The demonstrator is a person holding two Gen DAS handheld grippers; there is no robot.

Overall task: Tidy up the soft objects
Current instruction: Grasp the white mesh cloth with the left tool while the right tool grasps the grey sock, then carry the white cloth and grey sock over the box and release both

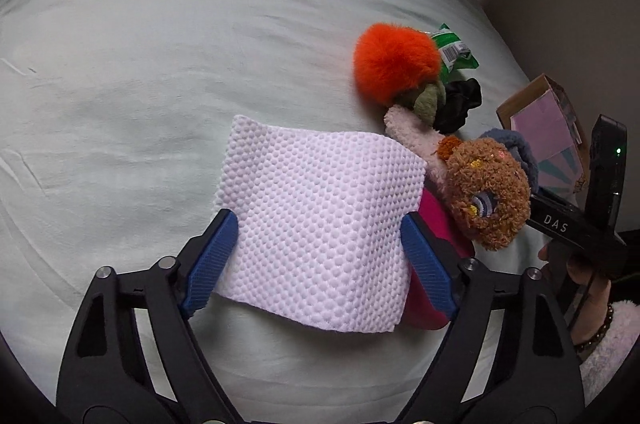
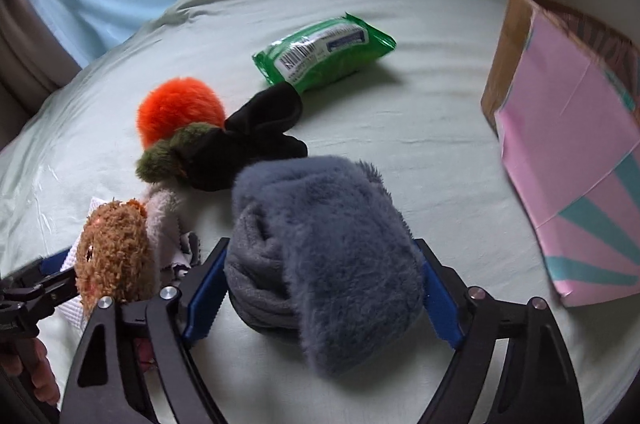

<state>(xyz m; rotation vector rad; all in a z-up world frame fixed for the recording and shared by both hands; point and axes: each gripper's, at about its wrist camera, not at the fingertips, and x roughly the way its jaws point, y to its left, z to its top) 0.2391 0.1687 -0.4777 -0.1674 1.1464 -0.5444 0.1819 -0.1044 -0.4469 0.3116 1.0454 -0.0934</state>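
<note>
Our left gripper (image 1: 316,244) straddles the white cloth (image 1: 320,224) on the bed (image 1: 120,63), jaws spread. Our right gripper (image 2: 324,296) brackets the grey sock (image 2: 320,256); whether it pinches, we cannot tell. Both look light and limp, so we should pinch deep at mid-bulk.

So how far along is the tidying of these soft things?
Nothing looks sorted yet. In hand: the left gripper brackets a white dotted cloth, the right gripper a grey-blue fuzzy bundle. Left in a heap on the bed: orange pompom, black scrunchie, brown plush toy, green packet.
</note>
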